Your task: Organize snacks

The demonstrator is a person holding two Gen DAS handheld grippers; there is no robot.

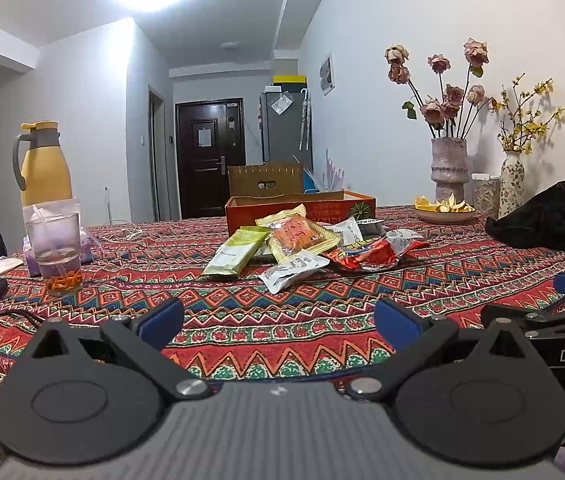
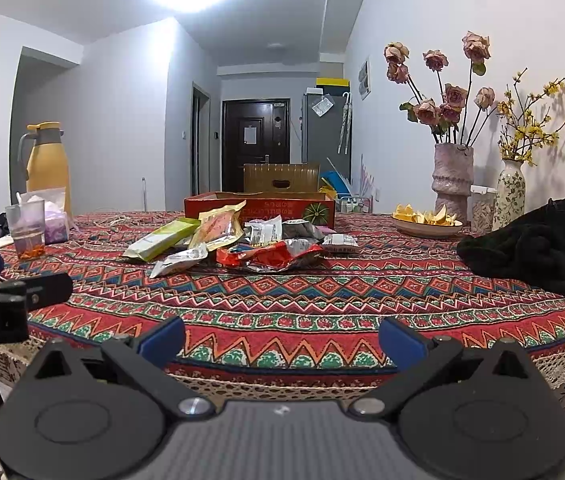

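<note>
Red-patterned cloth covers the worktop (image 1: 282, 320), and your snack packets sit in one loose heap straight ahead of both grippers, well apart from them, just in front of the open red box (image 1: 302, 204) behind the heap. Your left gripper (image 1: 278, 316) and right gripper (image 2: 282, 336) both stand with jaws spread wide and nothing between them, low at the near edge.

The green packet (image 1: 236, 254) lies nearest your left gripper, its long axis running away from you and leaning to the right. The crumpled red bag (image 2: 270, 254) lies crosswise and looks closer to your right side. I judge the box to be where the packets should go, so each reach runs forward, then a little farther back.

Counting the heap: one green packet, one orange-and-yellow packet (image 1: 298, 238), one red bag, and at least three silver-white packets (image 1: 292, 274); any hidden under the heap I cannot tell. One box.
</note>
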